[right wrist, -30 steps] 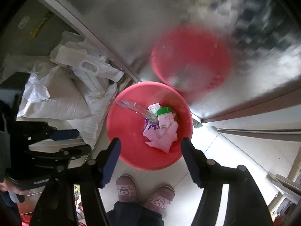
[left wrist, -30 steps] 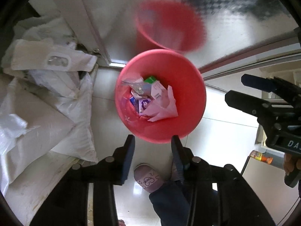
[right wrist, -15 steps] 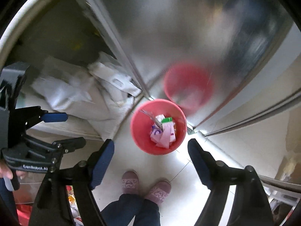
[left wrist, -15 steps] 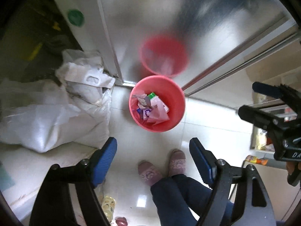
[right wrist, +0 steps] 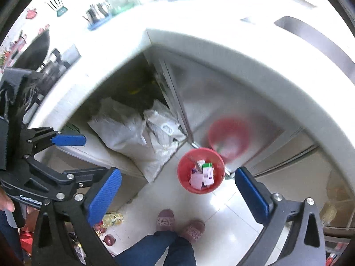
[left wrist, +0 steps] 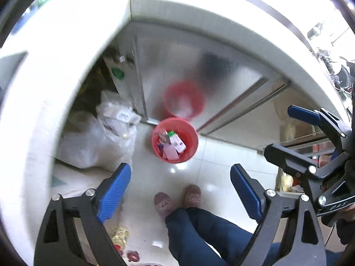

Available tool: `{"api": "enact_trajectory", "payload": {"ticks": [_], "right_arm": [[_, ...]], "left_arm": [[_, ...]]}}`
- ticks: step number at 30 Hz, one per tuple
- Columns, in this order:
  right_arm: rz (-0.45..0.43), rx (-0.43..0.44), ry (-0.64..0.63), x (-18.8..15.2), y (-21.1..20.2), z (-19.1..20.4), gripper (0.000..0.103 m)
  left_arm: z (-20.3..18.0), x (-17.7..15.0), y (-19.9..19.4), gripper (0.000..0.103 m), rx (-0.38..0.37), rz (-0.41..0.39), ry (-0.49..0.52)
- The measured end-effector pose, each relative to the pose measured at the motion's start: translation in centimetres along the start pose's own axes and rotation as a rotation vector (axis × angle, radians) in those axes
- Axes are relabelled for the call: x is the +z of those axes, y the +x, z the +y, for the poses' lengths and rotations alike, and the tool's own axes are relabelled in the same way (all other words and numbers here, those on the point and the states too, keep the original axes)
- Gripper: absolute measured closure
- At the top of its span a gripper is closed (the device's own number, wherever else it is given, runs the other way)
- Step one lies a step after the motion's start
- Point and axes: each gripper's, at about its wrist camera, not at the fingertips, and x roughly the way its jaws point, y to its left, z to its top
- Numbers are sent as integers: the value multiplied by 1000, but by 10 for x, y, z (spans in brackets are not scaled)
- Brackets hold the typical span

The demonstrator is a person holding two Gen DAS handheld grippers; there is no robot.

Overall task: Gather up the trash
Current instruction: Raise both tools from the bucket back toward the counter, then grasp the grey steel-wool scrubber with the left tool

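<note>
Between our blue pads nothing is held: the left gripper [left wrist: 180, 190] and the right gripper [right wrist: 177, 194] both hang wide, jaws opening, pointing steeply down. Far below them on the pale floor we see the red bin [left wrist: 190, 140], upright beside a steel cabinet door [left wrist: 188, 66], holding crumpled wrappers and small cartons [right wrist: 204, 173]. Left of it white sacks [right wrist: 126, 137] slump together.

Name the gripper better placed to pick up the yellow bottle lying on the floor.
Left, narrowly. The yellow bottle lies just below the left gripper, on its side of the person's slippers. The right gripper hangs farther across. Both are empty, jaws opening.
</note>
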Motion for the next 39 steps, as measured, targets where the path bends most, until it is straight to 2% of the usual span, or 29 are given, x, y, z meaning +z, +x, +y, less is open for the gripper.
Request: {"api": "enact_trajectory", "payload": {"ticks": [4,8,11,13,17,20,24,28,36,39], "right_arm": [[-5,34,-6,12,-31,2,1],[-71,32,-27,32,-69,2,1],[-118,21,-47,47,-92,-1,1],[-152,8,-51,58,-103,-3,1],[-167,13,-46,78,-120,-6,1],[-173,36,-30,92,-128,-7,1],[-221,11,-21,113,-137,-12,1],[-270,-13,8,135,-138,-19,1],[-277,-86,81,188,-119,-40,1],[-274,-117,118,212,-110,-48,1]], "left_arm": [[-15,14,-39,13,52,-18,27],[-24,31,-85,13,53,-88,48],[-24,45,-110,13,59,-124,22],[-22,54,-121,13,63,-139,11],[-24,73,-144,13,108,-182,36],[-24,92,-162,13,105,-209,40],[-19,119,-174,13,43,-229,33],[-14,148,-174,13,75,-239,53],[28,231,-158,13,59,-220,69],[47,264,-152,13,32,-210,67]]}}
